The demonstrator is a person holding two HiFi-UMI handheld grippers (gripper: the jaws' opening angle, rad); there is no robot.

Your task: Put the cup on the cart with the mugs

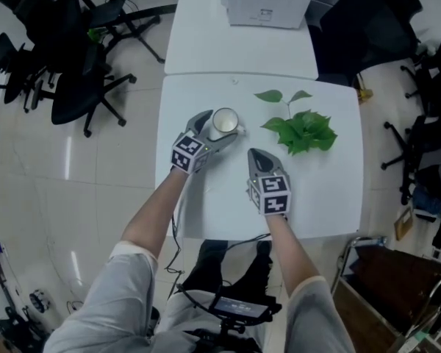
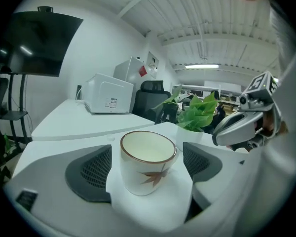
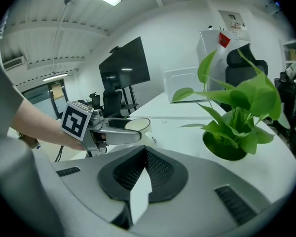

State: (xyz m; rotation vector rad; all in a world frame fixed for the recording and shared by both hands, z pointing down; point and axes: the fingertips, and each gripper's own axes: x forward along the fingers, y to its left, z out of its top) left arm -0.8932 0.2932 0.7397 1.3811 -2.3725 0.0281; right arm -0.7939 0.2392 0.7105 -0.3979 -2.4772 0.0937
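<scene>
1. head view: the cup (image 1: 224,121) stands upright on the white table (image 1: 206,197), near its left side and toward the far edge. the left gripper (image 1: 217,130) reaches in from the near left, with one jaw on each side of the cup. the right gripper (image 1: 257,155) lies just right of it and nearer the person, over bare tabletop, with its tip pointing away. a leafy plant (image 1: 303,129) sits to the right of the cup. a white box (image 1: 268,2) rests on the far table (image 1: 206,43), and dark office chairs (image 1: 81,87) stand on the floor at the left.

2. left gripper view: the jaws are spread wide. the cup, cream with a brown rim and a leaf print, stands on the table between the dark pads (image 2: 91,174). a gap shows on each side, so neither pad presses on it. the plant stands behind the cup on the right, with the right gripper farther right. the white box is at the back left.

3. right gripper view: the jaws are pressed together, their pads (image 3: 155,171) meet at the front, and nothing is between them. the plant is close ahead on the right. at the left, the left gripper stands around the cup. a dark screen (image 3: 124,68) stands behind.
</scene>
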